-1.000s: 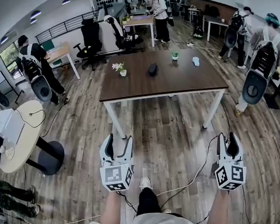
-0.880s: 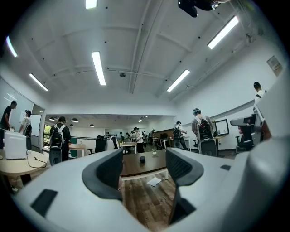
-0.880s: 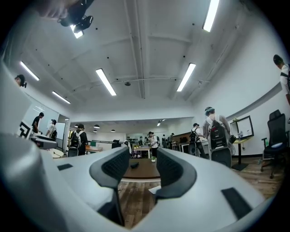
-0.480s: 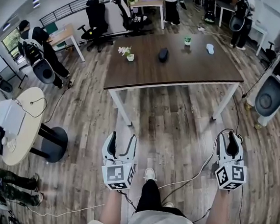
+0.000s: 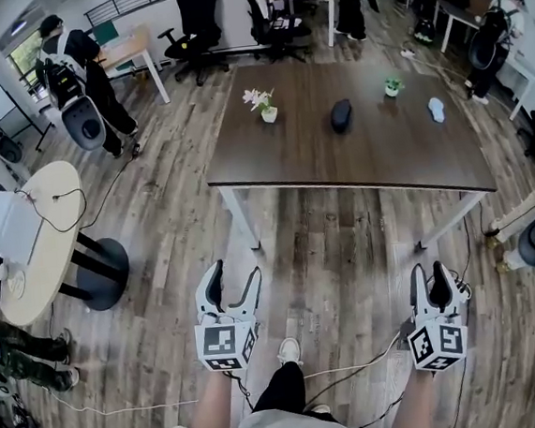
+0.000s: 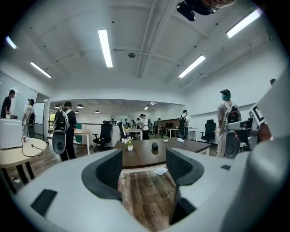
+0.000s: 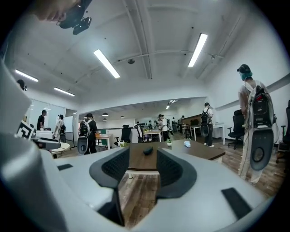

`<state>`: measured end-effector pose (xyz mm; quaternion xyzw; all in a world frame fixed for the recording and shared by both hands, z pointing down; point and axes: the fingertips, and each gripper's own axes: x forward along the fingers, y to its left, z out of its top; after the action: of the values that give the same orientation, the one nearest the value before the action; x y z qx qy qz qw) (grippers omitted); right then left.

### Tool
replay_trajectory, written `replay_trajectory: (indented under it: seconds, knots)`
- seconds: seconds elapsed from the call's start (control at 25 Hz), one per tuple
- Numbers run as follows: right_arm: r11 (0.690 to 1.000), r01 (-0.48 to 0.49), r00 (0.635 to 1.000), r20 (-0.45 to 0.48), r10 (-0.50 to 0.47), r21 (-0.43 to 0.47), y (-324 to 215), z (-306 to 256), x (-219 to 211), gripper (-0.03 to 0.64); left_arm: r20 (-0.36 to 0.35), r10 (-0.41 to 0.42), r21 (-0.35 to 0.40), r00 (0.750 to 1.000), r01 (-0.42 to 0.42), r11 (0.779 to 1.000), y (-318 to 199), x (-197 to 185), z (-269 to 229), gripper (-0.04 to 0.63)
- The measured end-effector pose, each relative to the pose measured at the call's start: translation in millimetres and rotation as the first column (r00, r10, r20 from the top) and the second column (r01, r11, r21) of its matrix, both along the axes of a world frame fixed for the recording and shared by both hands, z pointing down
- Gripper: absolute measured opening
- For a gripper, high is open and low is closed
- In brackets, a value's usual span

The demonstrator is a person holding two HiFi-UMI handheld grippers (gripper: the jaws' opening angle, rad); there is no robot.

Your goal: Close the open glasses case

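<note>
Head view, from the left: the left gripper (image 5: 234, 283) has its jaws wide on nothing, the dark glasses case (image 5: 341, 115) sits on the table (image 5: 338, 169) well ahead, and the right gripper (image 5: 429, 283) is parted and empty too, so I'd judge this the approach, with reaching the case next.

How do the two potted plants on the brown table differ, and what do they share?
The flowering plant bears pale blooms; the green plant shows only leaves. In the head view, the flowering plant stands left of the dark case, the green plant right of it. Both sit upright in white pots on the table.
</note>
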<state>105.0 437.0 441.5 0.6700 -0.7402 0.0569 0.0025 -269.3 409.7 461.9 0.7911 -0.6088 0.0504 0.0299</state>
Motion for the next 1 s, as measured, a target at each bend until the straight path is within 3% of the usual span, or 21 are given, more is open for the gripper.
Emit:
replay_trajectory:
  seconds: [0.28, 0.48, 0.76, 1.0]
  knots:
    - [0.998, 0.048, 0.998, -0.044, -0.050, -0.038, -110.7, -1.8, -58.5, 0.192, -0.028, -0.031, -0.018, 0.999, 0.030, 0.999, -101.1, -52.5, 8.7, 0.307]
    - [0.997, 0.079, 0.994, -0.068, -0.081, -0.022, -172.1, -17.9, -95.3, 0.192, -0.047, -0.039, 0.012, 0.998, 0.040, 0.999, -156.1, -80.9, -5.4, 0.307]
    - [0.994, 0.101, 0.991, -0.095, -0.097, 0.035, -204.5, -49.0, -119.2, 0.192, -0.086, -0.053, 0.072, 0.995, 0.060, 0.996, -188.4, -98.9, -35.7, 0.305]
    - [0.994, 0.088, 0.993, -0.090, -0.082, 0.063, -218.6, -56.7, -104.4, 0.192, -0.088, -0.053, 0.102, 0.995, 0.062, 0.993, -205.2, -91.5, -51.1, 0.307]
